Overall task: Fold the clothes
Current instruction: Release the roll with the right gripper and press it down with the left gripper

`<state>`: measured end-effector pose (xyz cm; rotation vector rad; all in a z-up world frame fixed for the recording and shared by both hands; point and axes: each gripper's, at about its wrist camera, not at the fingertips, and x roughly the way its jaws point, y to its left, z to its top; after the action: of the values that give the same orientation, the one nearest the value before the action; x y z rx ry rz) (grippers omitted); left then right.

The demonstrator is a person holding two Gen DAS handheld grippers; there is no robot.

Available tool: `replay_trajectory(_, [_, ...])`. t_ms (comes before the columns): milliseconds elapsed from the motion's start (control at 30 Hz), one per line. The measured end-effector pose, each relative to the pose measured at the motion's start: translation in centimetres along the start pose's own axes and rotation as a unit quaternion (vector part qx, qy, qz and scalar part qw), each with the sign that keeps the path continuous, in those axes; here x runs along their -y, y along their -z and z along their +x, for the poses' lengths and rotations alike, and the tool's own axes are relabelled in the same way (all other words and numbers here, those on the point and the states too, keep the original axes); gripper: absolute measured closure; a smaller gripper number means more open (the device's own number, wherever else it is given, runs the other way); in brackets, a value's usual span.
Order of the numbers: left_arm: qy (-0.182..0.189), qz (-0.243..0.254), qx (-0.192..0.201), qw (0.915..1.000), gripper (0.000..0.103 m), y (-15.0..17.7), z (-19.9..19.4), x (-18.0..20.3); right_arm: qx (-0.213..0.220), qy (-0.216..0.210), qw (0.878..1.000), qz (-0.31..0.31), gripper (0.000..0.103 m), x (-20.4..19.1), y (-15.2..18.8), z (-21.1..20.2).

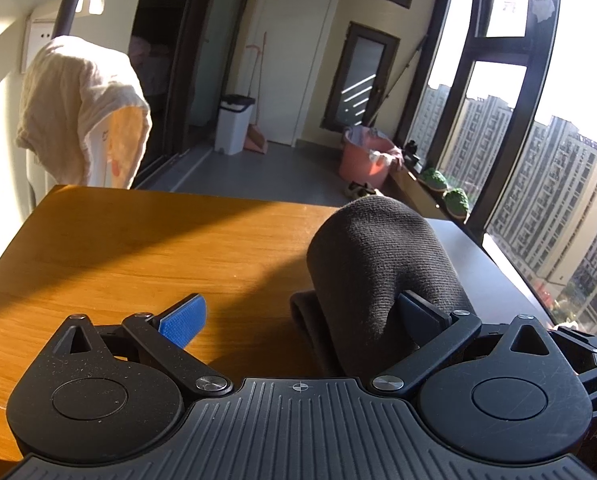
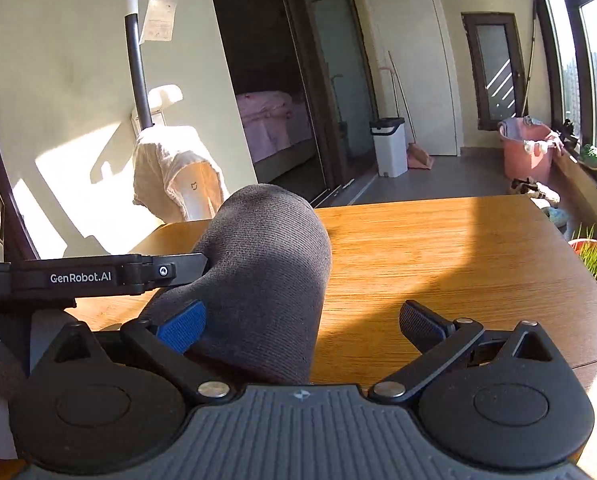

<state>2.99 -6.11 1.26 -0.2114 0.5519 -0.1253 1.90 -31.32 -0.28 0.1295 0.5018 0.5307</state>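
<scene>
Left gripper (image 1: 302, 316): jaws spread wide, gripping nothing; right pad against a dark grey knitted garment (image 1: 378, 268) bunched upright on the wooden bench (image 1: 138, 240). Right gripper (image 2: 302, 320): jaws likewise apart, the garment against its left pad. Cream towel (image 1: 82, 108) hangs beyond.

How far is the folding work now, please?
Looks done: the dark grey garment is doubled over in a rounded fold on the wooden table.
In hand: nothing gripped; left gripper and right gripper are open beside it.
Left: flattening the fold; the cream cloth is unfolded.
</scene>
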Motion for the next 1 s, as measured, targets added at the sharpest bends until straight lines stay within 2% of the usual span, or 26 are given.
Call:
replay_trajectory(100, [0.005,-0.009,0.009,0.9999,0.000,0.4,0.0,-0.2,0.029,0.002,0.998,0.054,0.000,1.6,-1.5,-0.9])
replay_trajectory(200, [0.013,-0.022,0.014,0.9996,0.000,0.7,0.0,-0.6,0.031,0.016,0.996,0.080,0.000,2.3,-3.3,0.8])
replay_trajectory(333, [0.021,-0.037,0.017,0.9990,0.000,1.0,0.1,-1.0,-0.058,0.045,0.996,0.041,0.000,1.3,-3.8,7.2])
replay_trajectory(367, [0.018,-0.037,0.016,0.9990,0.000,0.9,0.1,-1.0,-0.065,0.050,0.996,0.037,0.000,1.1,-3.6,8.1])
replay_trajectory(467, [0.004,-0.043,0.019,0.9989,0.000,0.3,-1.0,-0.9,-0.050,0.065,0.996,0.042,0.000,0.6,-3.4,8.4])
replay_trajectory(533, [0.017,-0.036,0.029,0.9988,0.000,0.1,-2.3,-0.6,-0.038,0.079,0.996,0.024,0.000,0.1,-3.1,7.9])
replay_trajectory(600, [0.014,-0.012,0.033,0.9993,0.000,0.2,-2.8,0.0,-0.032,0.085,0.996,0.013,0.000,-0.1,-3.0,7.5])
replay_trajectory(700, [-0.013,0.036,0.025,0.9990,0.000,1.1,-2.0,1.1,-0.040,0.086,0.995,0.012,0.000,0.1,-3.4,6.7])
replay_trajectory(767, [-0.004,0.028,0.024,0.9993,0.000,1.6,-1.7,0.8,-0.044,0.083,0.996,0.011,0.000,0.1,-4.0,6.0])
replay_trajectory(900, [-0.004,0.023,0.028,0.9993,0.000,2.0,-1.5,0.6,-0.021,0.044,0.999,-0.012,0.000,-1.2,-6.2,5.6])
replay_trajectory(933, [-0.004,0.023,0.028,0.9993,0.000,2.0,-1.5,0.6,-0.032,0.045,0.998,-0.022,0.000,-1.7,-6.7,6.6])
replay_trajectory(1000, [-0.004,0.021,0.028,0.9994,0.000,2.1,-1.6,0.5,-0.080,0.066,0.993,-0.051,0.000,-2.4,-7.2,9.8])
